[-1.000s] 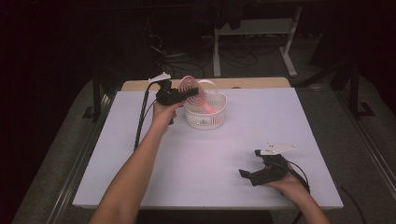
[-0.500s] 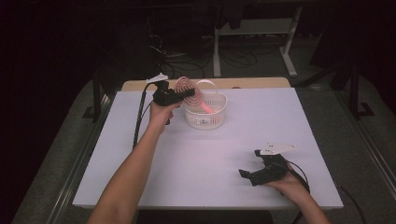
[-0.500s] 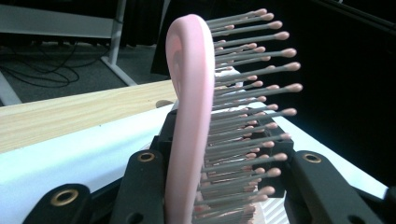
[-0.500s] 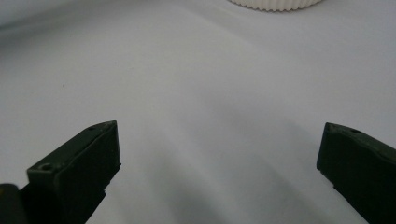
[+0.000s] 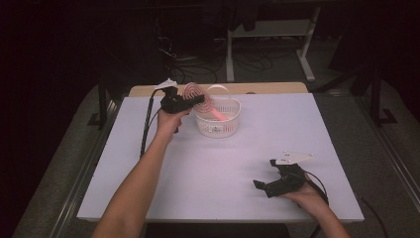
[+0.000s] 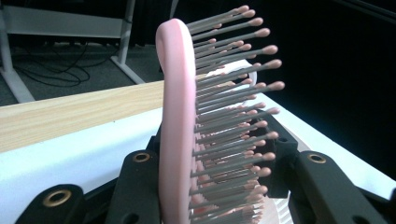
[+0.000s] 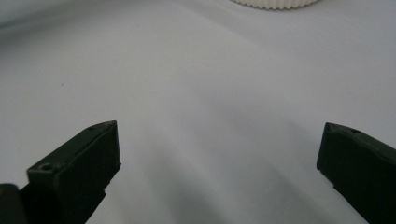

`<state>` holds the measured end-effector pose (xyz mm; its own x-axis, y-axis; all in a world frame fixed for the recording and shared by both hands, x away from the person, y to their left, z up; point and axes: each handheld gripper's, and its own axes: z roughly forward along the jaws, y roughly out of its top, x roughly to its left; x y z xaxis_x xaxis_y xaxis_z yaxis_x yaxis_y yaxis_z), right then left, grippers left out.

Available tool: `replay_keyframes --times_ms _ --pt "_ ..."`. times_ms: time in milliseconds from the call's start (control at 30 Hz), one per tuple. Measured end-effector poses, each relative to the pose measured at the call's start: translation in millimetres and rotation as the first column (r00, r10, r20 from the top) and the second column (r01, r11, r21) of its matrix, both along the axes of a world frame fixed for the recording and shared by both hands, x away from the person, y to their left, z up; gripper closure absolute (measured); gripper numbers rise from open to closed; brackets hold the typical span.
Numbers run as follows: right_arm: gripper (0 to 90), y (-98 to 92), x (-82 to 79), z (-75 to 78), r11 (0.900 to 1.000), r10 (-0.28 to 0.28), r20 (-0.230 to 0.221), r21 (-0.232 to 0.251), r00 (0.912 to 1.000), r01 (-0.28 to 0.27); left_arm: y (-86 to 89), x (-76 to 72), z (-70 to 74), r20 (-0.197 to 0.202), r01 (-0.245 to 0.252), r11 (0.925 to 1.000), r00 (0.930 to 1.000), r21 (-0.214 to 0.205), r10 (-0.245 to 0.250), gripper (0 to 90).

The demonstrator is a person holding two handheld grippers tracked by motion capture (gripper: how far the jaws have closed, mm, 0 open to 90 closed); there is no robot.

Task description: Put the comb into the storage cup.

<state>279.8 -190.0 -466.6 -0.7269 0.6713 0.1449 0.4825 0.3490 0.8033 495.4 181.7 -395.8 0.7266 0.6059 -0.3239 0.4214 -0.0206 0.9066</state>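
While the left gripper [image 5: 190, 101] sits at the far left part of the table [image 5: 198, 168], right at the rim of the white basket [image 5: 218, 124], a pink hairbrush [image 5: 195, 94] stands between its jaws, head up and handle slanting down into the basket. In the left gripper view the hairbrush [image 6: 177, 121] is edge-on, pink back toward one jaw, grey bristles toward the other. Jaws have just been opening a little; the bristle-side jaw looks about off the bristle tips, the back-side jaw just beside the pink back, can't tell for sure if any pad contact remains. Basket is near the far edge, beside a wooden strip [image 5: 267, 88]. The right gripper [image 5: 265, 182] rests low at the near right of the table, well apart from the basket, jaws wide apart with nothing but bare tabletop between them in the right gripper view [image 7: 219, 154]
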Motion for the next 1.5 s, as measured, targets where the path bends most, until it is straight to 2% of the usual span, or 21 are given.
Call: replay_keyframes --times_ms 300,667,1000,1200,1500 --pt "0.0 0.2 0.0 -0.2 1.0000 0.003 -0.002 -0.002 1.0000 -0.003 -0.7 -0.3 -0.1 0.012 -0.009 0.9997 0.9999 0.025 0.009 56.0" --pt "0.0 0.3 0.0 -0.3 1.0000 0.003 -0.003 -0.004 1.0000 -0.003 0.6 -0.4 -2.0 0.026 -0.036 0.9971 0.9991 0.067 0.034 45.3" --pt "0.0 0.5 0.0 -0.4 1.0000 0.004 -0.004 -0.005 1.0000 -0.004 4.9 -2.3 -2.9 0.048 -0.036 0.9962 0.9983 0.080 0.032 36.9" --pt "0.0 0.7 -0.1 -0.4 1.0000 0.005 -0.005 -0.007 1.0000 -0.005 4.3 -3.8 -1.8 0.064 -0.034 0.9922 0.9976 0.120 0.027 24.8" --pt "0.0 0.8 -0.3 -0.5 1.0000 0.006 -0.005 -0.007 1.0000 -0.006 6.1 -5.2 -0.6 0.068 -0.021 0.9900 0.9976 0.139 0.012 10.9"
